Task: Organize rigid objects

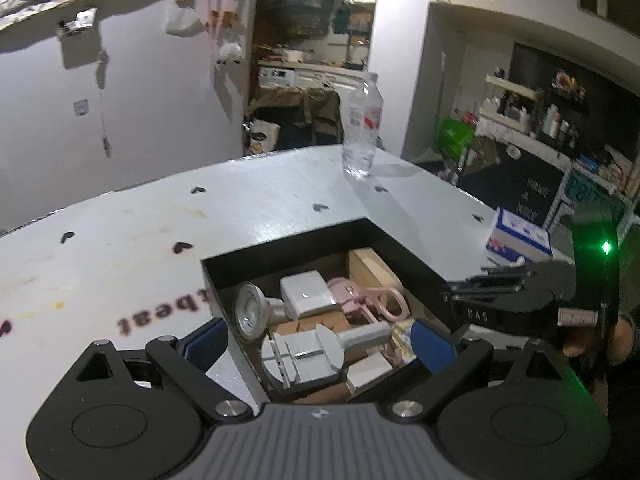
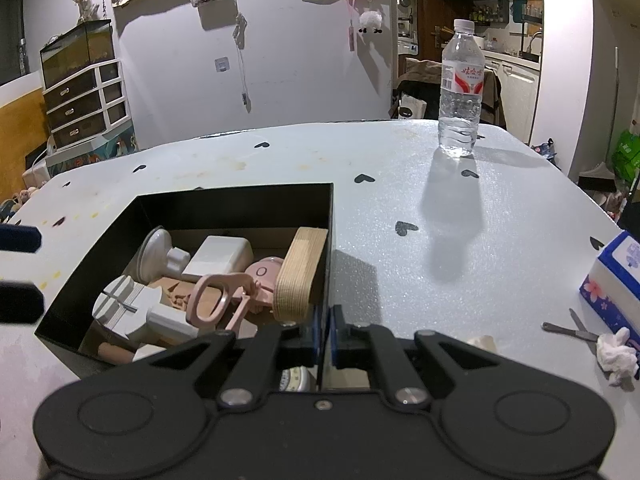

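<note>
A black box [image 1: 404,248] [image 2: 236,196] on the white table holds several rigid objects: a grey tool [image 1: 304,356] [image 2: 120,308], a white adapter [image 1: 308,294] [image 2: 220,254], a round lamp [image 1: 250,314] [image 2: 154,252], pink scissors-like pieces [image 1: 380,300] [image 2: 224,300] and a wooden block [image 1: 374,270] [image 2: 298,276]. My left gripper [image 1: 316,344] is open over the box's near side, empty. My right gripper [image 2: 325,334] is shut on the box's right wall; it also shows in the left wrist view [image 1: 492,284].
A water bottle [image 1: 360,128] [image 2: 460,88] stands at the table's far side. A tissue box [image 1: 518,238] [image 2: 616,276], a metal tool [image 2: 572,330] and a crumpled tissue [image 2: 616,354] lie at the right edge. Drawers [image 2: 84,100] stand beyond the table's left.
</note>
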